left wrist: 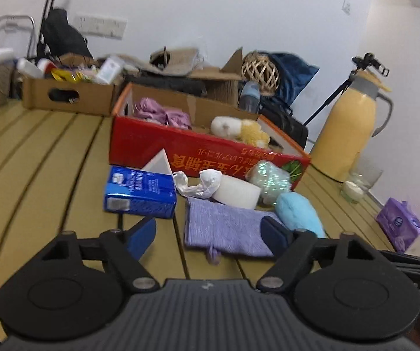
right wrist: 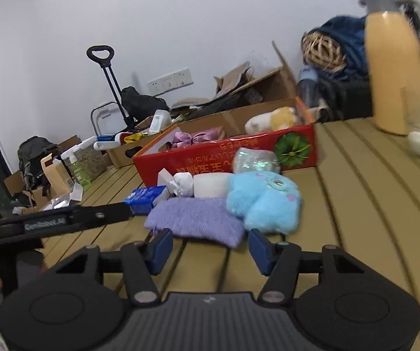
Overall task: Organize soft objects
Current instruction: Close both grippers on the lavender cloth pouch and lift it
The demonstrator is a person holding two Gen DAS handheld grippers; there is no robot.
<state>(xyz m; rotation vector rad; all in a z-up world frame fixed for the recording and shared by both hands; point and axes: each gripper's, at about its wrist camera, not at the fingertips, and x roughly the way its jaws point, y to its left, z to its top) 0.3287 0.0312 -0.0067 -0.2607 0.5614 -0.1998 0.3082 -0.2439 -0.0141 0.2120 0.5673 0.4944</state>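
purple cloth [left wrist: 224,225] is lying flat on the slatted counter [left wrist: 49,152], in front of the red box [left wrist: 186,146]. the left hand-held gripper [left wrist: 210,234] is hovering just above the cloth's near edge, released and gripping nothing. the right hand-held gripper [right wrist: 207,248] is also sitting spread apart and empty, near the same cloth [right wrist: 198,219]. a blue plush toy [right wrist: 264,203] is touching the cloth's right side. a white roll [left wrist: 237,191] and a blue tissue pack [left wrist: 139,193] are lying between cloth and box. pink fabric [left wrist: 163,112] and a white-yellow plush [left wrist: 239,130] are resting inside the box.
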